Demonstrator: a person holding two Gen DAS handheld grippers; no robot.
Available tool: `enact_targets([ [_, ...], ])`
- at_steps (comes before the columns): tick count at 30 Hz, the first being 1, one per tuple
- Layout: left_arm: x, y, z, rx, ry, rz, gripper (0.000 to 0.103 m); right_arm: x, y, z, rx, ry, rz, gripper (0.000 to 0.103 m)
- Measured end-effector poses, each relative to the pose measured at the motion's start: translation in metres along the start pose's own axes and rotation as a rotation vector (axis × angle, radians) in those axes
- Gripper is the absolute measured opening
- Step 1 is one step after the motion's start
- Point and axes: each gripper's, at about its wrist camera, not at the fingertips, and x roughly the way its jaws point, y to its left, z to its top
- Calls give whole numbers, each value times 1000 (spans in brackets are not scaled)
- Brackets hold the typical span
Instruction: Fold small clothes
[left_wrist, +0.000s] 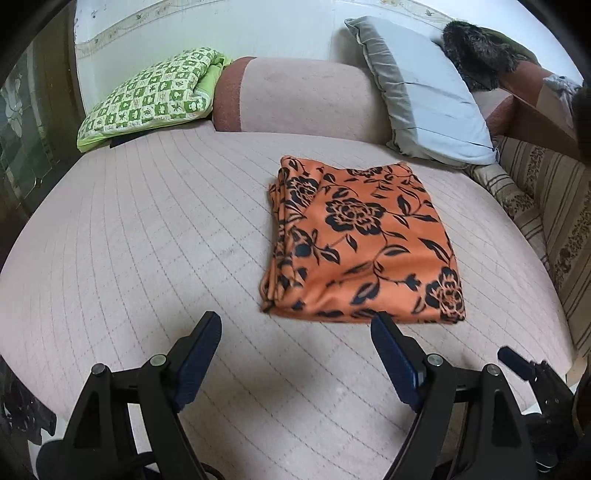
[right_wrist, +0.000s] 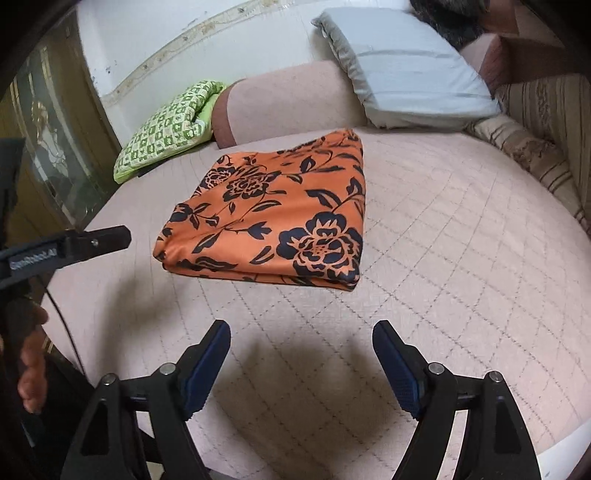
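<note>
**Folded floral cloth rests on quilted bed as both grippers hang open**

An orange cloth printed with black flowers and leaves (left_wrist: 364, 240) lies folded into a thick, roughly square stack on the pale pink quilted bed cover (left_wrist: 147, 240), its layered edges showing along the side nearest the left wrist camera's left. The left gripper (left_wrist: 295, 325) is held just short of the cloth's near edge, its blue-padded black fingers (left_wrist: 199, 354) spread wide with nothing between them. The right gripper (right_wrist: 301, 332) is likewise held above the bed cover, just short of the cloth (right_wrist: 273, 214), fingers (right_wrist: 395, 362) wide apart and holding nothing; its shadow falls on the quilt below. From the right wrist view, the left gripper's black body enters at the far left, with what looks like part of a hand (right_wrist: 31, 365) below it, though the edge of the lens blurs it. Behind the cloth, a green-and-white checked folded quilt (left_wrist: 147, 96) sits at the far left of the bed, beside a pink bolster with a reddish-brown end (left_wrist: 295, 96). A grey-edged, pale blue pillow (left_wrist: 424, 92) leans at the right, near a striped beige cushion (left_wrist: 546, 192).
</note>
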Motion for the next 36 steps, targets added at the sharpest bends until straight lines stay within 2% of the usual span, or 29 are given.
enact_targets([
  [3,0,-6,-7,14,9,24,84,-6,-5,-2,-4,-32,-7,83],
  [7,-3,-12,-13,35,-6,55,84,-11,-9,6,3,-28,-16,84],
  [12,-22,-16,-11,13,-69,36,84,-13,-5,21,-26,48,-67,84],
  [14,-30,-18,-9,-6,-95,39,84,-15,-2,29,-17,112,-71,84],
  [16,-40,-20,-7,-28,-122,51,90,-18,3,36,0,184,-74,84],
  [19,-51,-19,-3,-49,-146,56,94,-38,10,48,-13,161,-82,84],
  [25,-61,-19,12,-53,-135,92,98,-69,23,75,-37,137,-145,84],
  [30,-65,-17,18,-61,-124,41,100,-74,31,82,-51,140,-162,84],
  [36,-67,-28,22,-8,-118,4,101,-77,38,84,-61,149,-183,84],
])
